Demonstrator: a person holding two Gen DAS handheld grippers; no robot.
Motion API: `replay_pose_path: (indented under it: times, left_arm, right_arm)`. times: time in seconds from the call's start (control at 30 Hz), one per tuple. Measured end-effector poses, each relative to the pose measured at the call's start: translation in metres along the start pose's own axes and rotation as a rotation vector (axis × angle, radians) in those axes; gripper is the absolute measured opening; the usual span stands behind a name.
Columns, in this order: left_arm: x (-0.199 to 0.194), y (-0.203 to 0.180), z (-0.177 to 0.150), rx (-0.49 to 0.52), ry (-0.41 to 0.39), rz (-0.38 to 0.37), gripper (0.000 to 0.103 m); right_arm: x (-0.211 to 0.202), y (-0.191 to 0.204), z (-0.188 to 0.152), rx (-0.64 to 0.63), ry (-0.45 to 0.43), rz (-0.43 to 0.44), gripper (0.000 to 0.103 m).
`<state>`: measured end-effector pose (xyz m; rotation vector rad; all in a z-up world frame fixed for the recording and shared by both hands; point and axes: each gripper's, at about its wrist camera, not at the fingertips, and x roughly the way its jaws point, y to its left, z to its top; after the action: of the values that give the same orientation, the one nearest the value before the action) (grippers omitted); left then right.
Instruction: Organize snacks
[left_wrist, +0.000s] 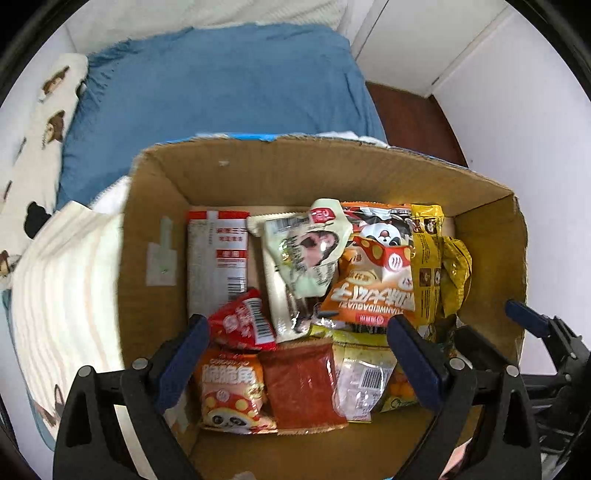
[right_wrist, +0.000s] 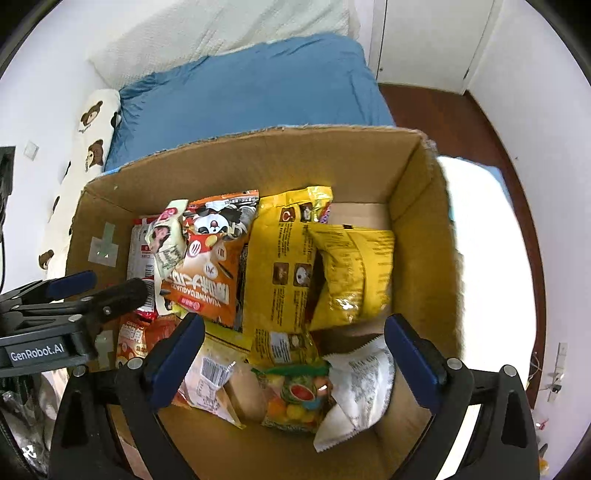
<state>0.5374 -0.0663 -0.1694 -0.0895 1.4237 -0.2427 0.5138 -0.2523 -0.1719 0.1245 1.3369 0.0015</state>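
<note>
My left gripper (left_wrist: 299, 354) and right gripper (right_wrist: 295, 354) both hang wide open, holding nothing — pads clear of the snack packets (left_wrist: 369, 280) heaped just below them, orange, red, yellow and pale green, inside the cardboard box (left_wrist: 295, 173).

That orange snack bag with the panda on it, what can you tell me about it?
The orange snack bag is a glossy, crinkled plastic pouch with a cartoon panda, printed lettering and a dark top band. It lies tilted on the pile inside the cardboard box, between a pale green packet overlapping its edge and a yellow bag. No gripper touches it.
</note>
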Motion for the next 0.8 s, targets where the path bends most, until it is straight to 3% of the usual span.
replay_pose_path:
  times: [0.4,0.63,0.8]
  left_arm:
    - [-0.078,-0.009,-0.071,0.034,-0.257,0.069,0.098]
    - [-0.127,-0.016,-0.139,0.048,-0.4,0.11,0.098]
    - [-0.153,-0.022,-0.185,0.07,-0.452,0.113,0.098]
  right_arm:
    - [-0.082,0.004,-0.064,-0.015,-0.216,-0.003,0.101]
    - [-0.135,0.003,-0.122,-0.004,-0.312,0.013,0.102]
    - [-0.175,0.002,-0.172,-0.016,-0.379,0.02,0.102]
